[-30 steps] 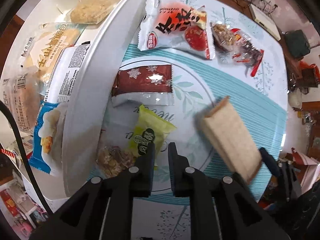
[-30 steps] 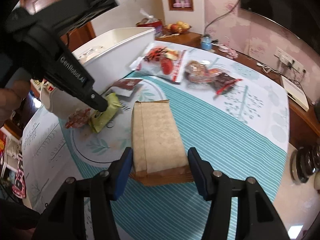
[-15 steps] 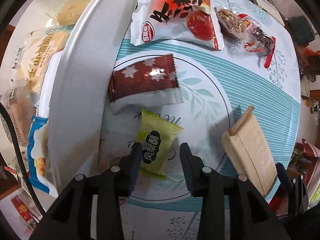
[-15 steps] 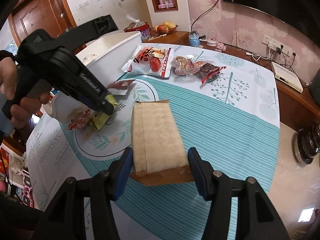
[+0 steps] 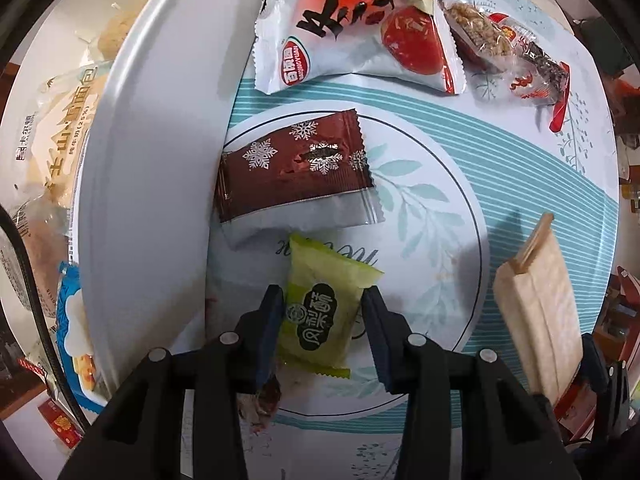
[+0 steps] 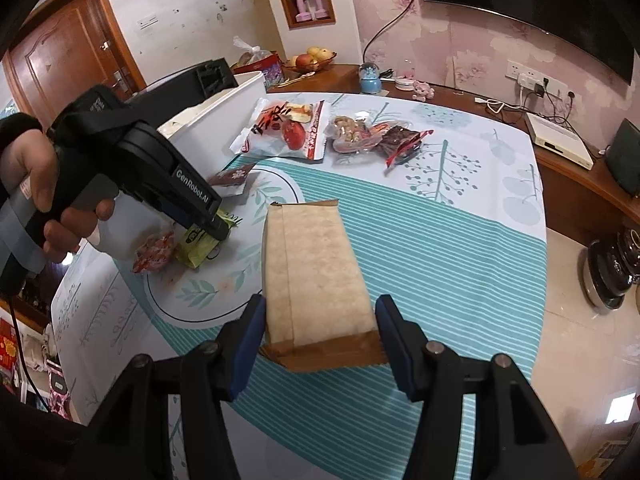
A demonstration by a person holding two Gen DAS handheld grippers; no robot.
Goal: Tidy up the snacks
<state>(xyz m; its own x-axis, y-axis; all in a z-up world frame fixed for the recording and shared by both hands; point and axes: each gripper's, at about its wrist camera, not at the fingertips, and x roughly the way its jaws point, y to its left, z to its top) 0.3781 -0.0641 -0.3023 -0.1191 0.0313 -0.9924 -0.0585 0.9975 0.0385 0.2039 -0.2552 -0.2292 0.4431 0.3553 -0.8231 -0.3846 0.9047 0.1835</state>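
Observation:
A green snack packet point(image 5: 320, 316) lies flat on the tablecloth beside the white bin point(image 5: 152, 160). My left gripper point(image 5: 323, 295) points straight down over it, jaws apart, one finger at each side edge of the packet without clearly pressing it. From the right wrist view the same left gripper point(image 6: 218, 232), held in a hand, sits low on the green packet point(image 6: 198, 246). My right gripper point(image 6: 320, 320) is shut on a brown paper packet point(image 6: 312, 264), held above the table; the brown paper packet point(image 5: 540, 320) also shows at the right of the left wrist view.
A brown snowflake packet point(image 5: 292, 168), a red-and-white packet point(image 5: 352, 28) and clear nut packets point(image 5: 500, 52) lie further along the table. A small red-speckled packet point(image 6: 154, 252) sits against the bin. Several snacks fill the bin. A sideboard point(image 6: 580, 176) runs behind.
My left gripper came down over the green packet and its jaws went from nearly shut to spread around it. The right gripper kept its hold on the brown packet, barely moving.

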